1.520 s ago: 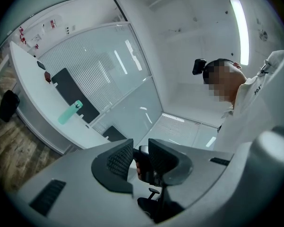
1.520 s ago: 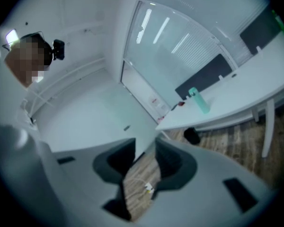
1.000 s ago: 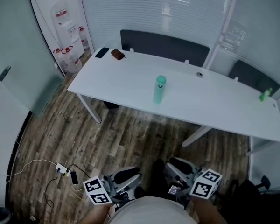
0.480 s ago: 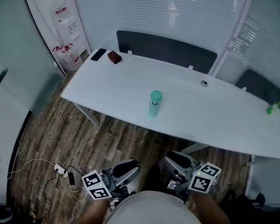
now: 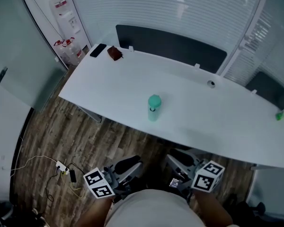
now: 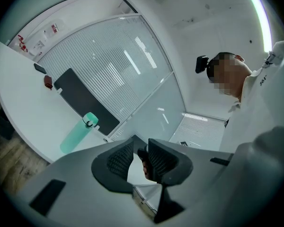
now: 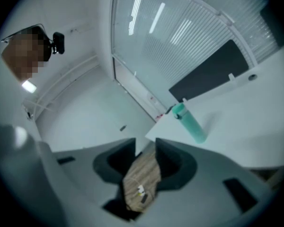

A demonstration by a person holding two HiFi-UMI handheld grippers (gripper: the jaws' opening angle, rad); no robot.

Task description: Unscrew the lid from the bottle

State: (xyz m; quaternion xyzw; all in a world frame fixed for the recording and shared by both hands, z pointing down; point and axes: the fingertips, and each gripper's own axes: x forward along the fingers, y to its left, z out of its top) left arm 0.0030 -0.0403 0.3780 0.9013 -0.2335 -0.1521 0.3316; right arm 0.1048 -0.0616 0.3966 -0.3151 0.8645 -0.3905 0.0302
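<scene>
I am holding the left gripper [image 6: 141,156] low, close against my body, and its jaws are standing slightly apart with nothing gripped between them. The right gripper [image 7: 145,155] is hanging beside it the same way, its jaws parted a little wider and empty too, with only the wood floor [image 5: 85,136] showing through the gap. Both grippers are hovering over the floor, short of the white table [image 5: 217,122] and well apart from the teal bottle [image 5: 153,114]. The bottle is standing upright near the table's front edge, roughly midway along it, with the lid [image 5: 154,100] sitting on top. A black phone [image 5: 98,50] and a small brown object [image 5: 115,54] are lying side by side at the far left corner, and a white power strip [image 5: 62,168] is lying on the floor to my left
</scene>
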